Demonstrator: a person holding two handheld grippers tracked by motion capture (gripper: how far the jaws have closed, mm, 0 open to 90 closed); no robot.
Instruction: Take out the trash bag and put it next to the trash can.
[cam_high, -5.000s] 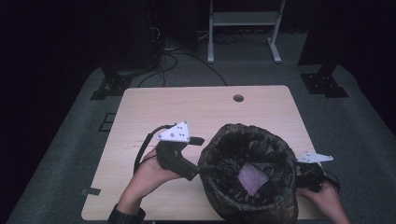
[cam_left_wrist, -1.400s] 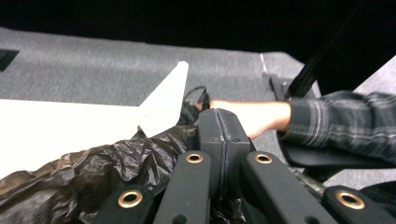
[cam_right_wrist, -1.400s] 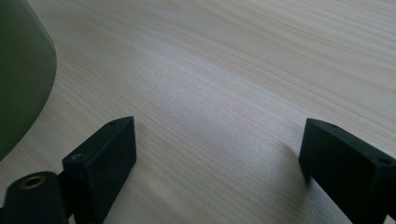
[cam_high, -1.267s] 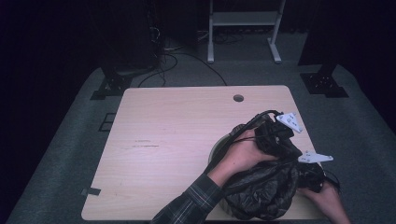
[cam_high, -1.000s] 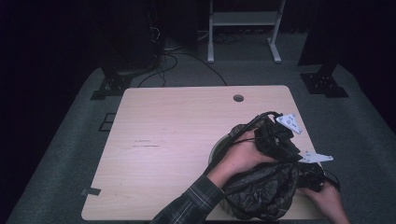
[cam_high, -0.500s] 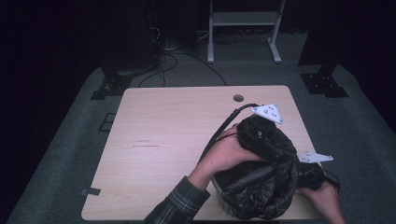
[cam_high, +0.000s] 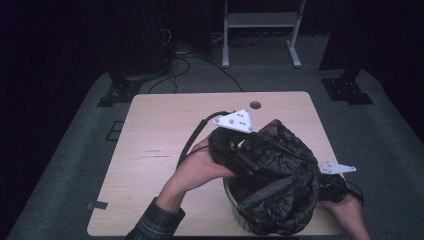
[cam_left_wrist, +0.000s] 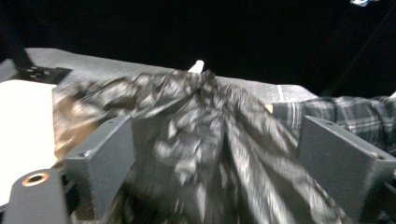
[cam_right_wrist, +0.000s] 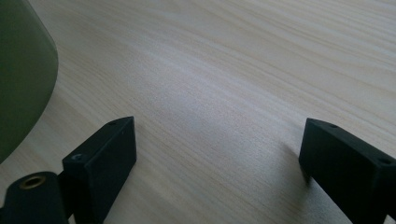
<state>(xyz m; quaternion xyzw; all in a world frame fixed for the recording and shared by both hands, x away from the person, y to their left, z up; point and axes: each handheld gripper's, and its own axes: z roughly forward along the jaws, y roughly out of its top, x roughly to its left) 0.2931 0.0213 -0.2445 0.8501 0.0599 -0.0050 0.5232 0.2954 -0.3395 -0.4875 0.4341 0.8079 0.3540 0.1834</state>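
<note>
Black bin liner (cam_high: 280, 180) is seen draped over the rim of a round bin (cam_high: 235, 197) at the near right of the surface (cam_high: 160, 150), with part of its rim pulled across the opening so that only the near-left edge of the bin's mouth is left uncovered. The left claw (cam_high: 250, 145) is held over the far-left edge of the liner, with its grey plate uppermost and its cable looped back toward the hand (cam_high: 200, 167) that carries it. In the left gripper view the crumpled liner (cam_left_wrist: 201, 140) is seen between the two black jaws and just ahead of them; the jaws have just been opening and are now spread wide, so the plastic is released rather than pinched, though the picture is blurred and contact with the left jaw cannot be ruled out. A plaid sleeve (cam_left_wrist: 345, 116) is seen beyond the right jaw. The right claw (cam_right_wrist: 219, 154) is held low over bare wood, released, with nothing between its jaws; the green wall of the bin (cam_right_wrist: 21, 70) is seen just beside its left jaw. In the high view the right claw (cam_high: 332, 182) is found just beside the right flank of the liner, partly hidden by it
</note>
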